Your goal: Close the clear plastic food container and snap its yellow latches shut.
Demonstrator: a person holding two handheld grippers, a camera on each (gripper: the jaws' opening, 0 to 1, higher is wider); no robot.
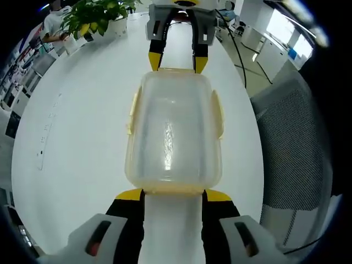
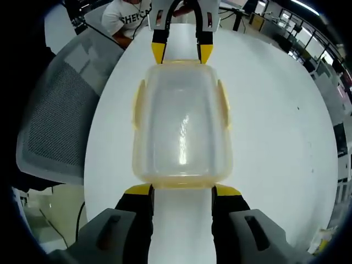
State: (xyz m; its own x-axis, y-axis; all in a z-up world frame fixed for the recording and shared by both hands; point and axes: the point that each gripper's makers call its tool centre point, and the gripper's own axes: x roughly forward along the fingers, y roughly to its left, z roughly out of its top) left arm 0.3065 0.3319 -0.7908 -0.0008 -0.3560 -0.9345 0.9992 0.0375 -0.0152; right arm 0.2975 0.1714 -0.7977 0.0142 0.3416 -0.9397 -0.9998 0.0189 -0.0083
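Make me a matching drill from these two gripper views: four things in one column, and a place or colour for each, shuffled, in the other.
Things:
1. clear plastic food container
2. potted green plant
3. grey mesh office chair
4. round white table

Descriptions:
A. at the table's far edge in the left gripper view
B. between the two grippers, lid on
C. beside the table, off its edge
D. bears the container

Pairs: 1-B, 2-A, 3-C, 4-D
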